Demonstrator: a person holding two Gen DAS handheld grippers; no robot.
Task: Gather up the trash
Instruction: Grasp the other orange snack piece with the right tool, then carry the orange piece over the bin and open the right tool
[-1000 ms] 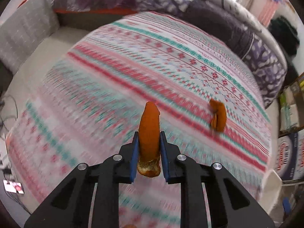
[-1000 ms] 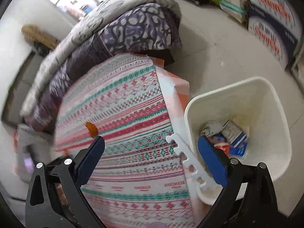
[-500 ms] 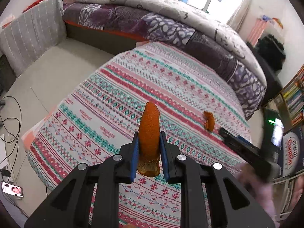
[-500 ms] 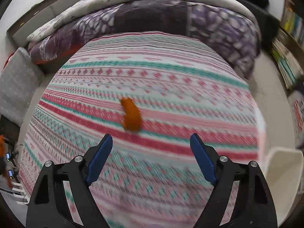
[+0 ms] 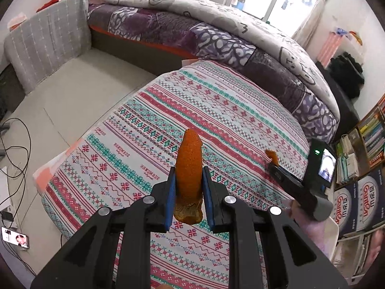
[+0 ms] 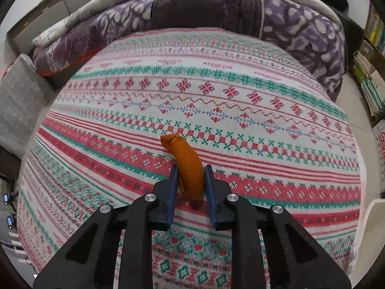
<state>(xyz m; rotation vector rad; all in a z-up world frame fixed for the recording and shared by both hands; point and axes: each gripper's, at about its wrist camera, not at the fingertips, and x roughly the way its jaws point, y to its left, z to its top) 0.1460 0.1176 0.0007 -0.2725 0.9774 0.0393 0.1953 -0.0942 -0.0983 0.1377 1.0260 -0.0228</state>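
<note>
Two orange peels are in hand: our left claw (image 5: 188, 191) grips one peel (image 5: 189, 168) aloft, our right claw (image 6: 190, 186) closes around the other peel (image 6: 187, 166) still lying on the table (image 6: 264, 110); binning remains.

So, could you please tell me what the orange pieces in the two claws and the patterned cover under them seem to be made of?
Orange piece in the left claw: likely citrus peel, with a matte pebbled rind and a pale, pithy torn end. Orange piece at the right claw: probably the same, smoother and curled. Patterned cover: woven fabric, since the ribbed weave shows.
</note>
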